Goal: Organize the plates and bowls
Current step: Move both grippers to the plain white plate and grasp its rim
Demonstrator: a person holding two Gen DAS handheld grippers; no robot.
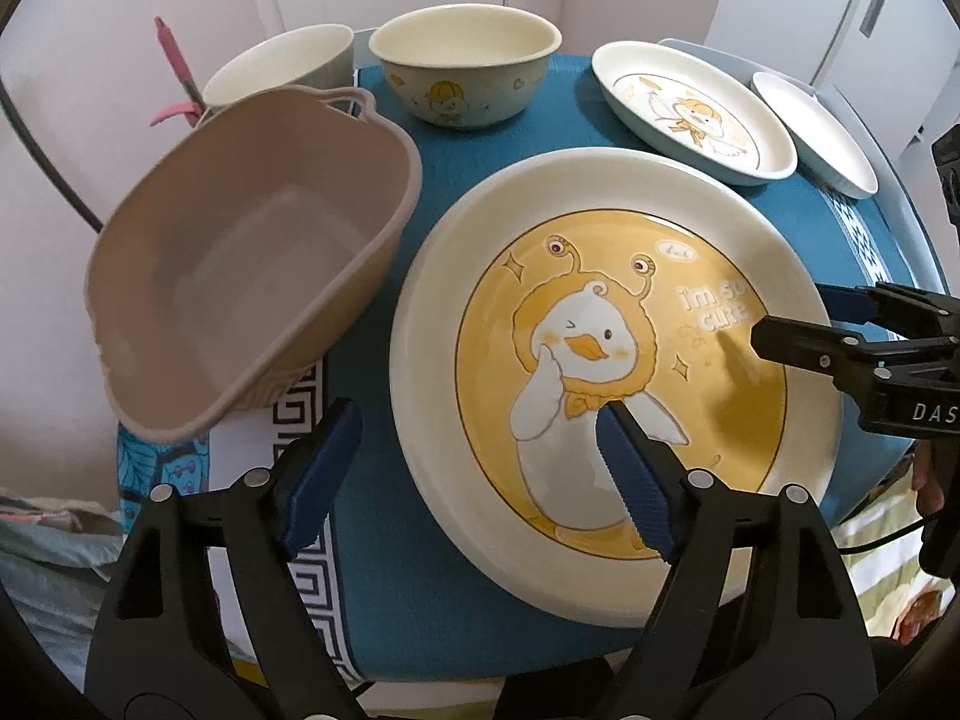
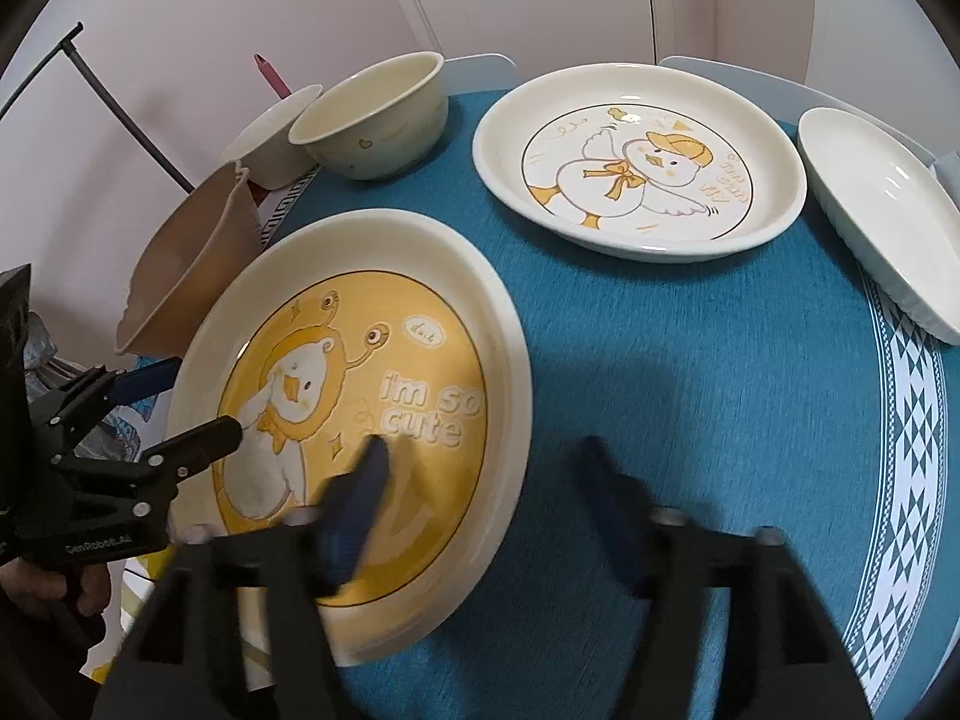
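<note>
A large cream plate with a yellow duck picture (image 1: 600,312) (image 2: 420,324) lies on the teal tablecloth (image 1: 480,168) (image 2: 690,390). My left gripper (image 1: 477,468) (image 2: 180,411) stands open astride the plate's left rim, one blue pad over the picture and the other outside the rim. My right gripper (image 2: 486,480) (image 1: 822,318) is open astride the right rim in the same way. Neither pair of pads presses on the plate. A pinkish-brown plastic basin (image 1: 240,276) (image 2: 174,264) sits tilted just left of the plate.
At the back stand a duck-printed bowl (image 1: 465,75) (image 2: 372,120) and a plain cream bowl (image 1: 282,66) (image 2: 270,138). A white duck plate (image 1: 690,108) (image 2: 636,162) and a plain white oval dish (image 1: 810,132) (image 2: 882,216) lie at the back right. A white wall and door are behind.
</note>
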